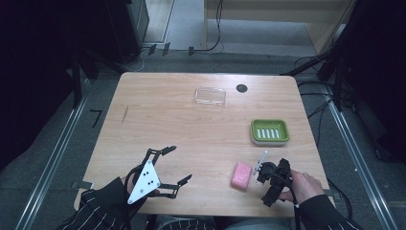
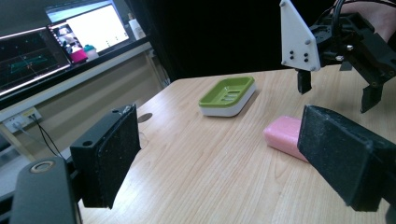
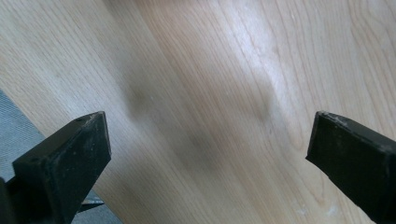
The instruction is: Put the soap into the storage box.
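A: So, any writing on the pink soap bar (image 1: 242, 176)?
B: None legible. It lies on the bench (image 1: 158, 115) just beside the right gripper (image 1: 269, 173), near the green soap dish (image 1: 270, 132).
A: Fingers?
B: Both spread wide, empty; left gripper (image 1: 178, 166) too.
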